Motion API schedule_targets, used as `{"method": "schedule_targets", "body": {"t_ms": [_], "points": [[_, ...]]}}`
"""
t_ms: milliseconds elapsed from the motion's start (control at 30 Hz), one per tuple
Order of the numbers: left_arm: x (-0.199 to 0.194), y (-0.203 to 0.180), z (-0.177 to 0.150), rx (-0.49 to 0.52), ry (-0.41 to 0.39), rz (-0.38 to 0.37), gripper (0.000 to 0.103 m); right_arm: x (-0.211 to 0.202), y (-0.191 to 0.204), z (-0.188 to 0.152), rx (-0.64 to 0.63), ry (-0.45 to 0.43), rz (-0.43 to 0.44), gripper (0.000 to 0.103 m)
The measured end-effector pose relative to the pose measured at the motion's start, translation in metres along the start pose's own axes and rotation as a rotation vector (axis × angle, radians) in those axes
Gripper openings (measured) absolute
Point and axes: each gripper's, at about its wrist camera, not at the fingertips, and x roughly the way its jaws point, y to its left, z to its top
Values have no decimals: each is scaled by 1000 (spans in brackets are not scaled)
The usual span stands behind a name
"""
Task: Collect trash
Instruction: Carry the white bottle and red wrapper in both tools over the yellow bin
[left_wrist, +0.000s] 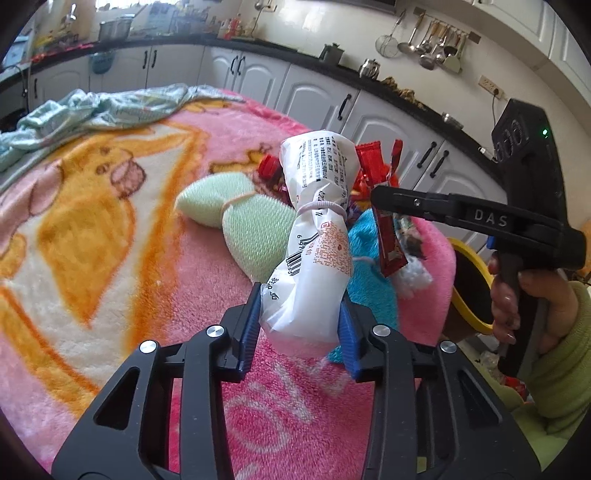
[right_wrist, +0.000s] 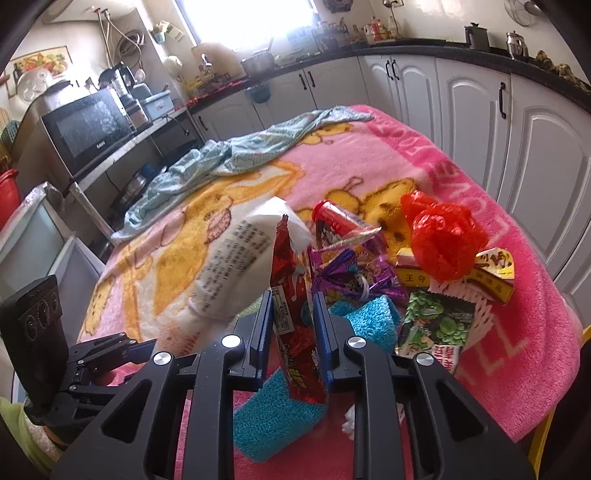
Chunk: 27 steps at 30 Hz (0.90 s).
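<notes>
My left gripper (left_wrist: 301, 325) clamps the bottom of a white plastic packet (left_wrist: 317, 229) cinched by a hair band (left_wrist: 325, 206), held up above the pink blanket (left_wrist: 92, 206). My right gripper (right_wrist: 293, 332) pinches a red snack wrapper (right_wrist: 295, 332) upright between its blue pads. Only the right wrist view shows the rest of the heap: a crumpled red plastic bag (right_wrist: 441, 236), a purple wrapper (right_wrist: 351, 273), a green pea packet (right_wrist: 436, 321). Only the left view shows the green scrubber (left_wrist: 236, 221)
</notes>
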Motion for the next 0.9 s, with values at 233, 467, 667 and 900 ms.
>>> {"method": "schedule_targets", "body": {"t_ms": [233,467,667,900], "points": [[-15,-9,11,9,-51,-10,29,-29,2,7,5,-66,13,21],[-18,-30,22,56,-71,-27,29,-61,-5,7,25,-121,-5,21],[-15,-55,32,106,-77,-49,29,-95,-22,4,47,-177,-36,21],[-6,-87,42,167,-76,-79,29,-134,-49,-4,75,-223,-96,21]]}}
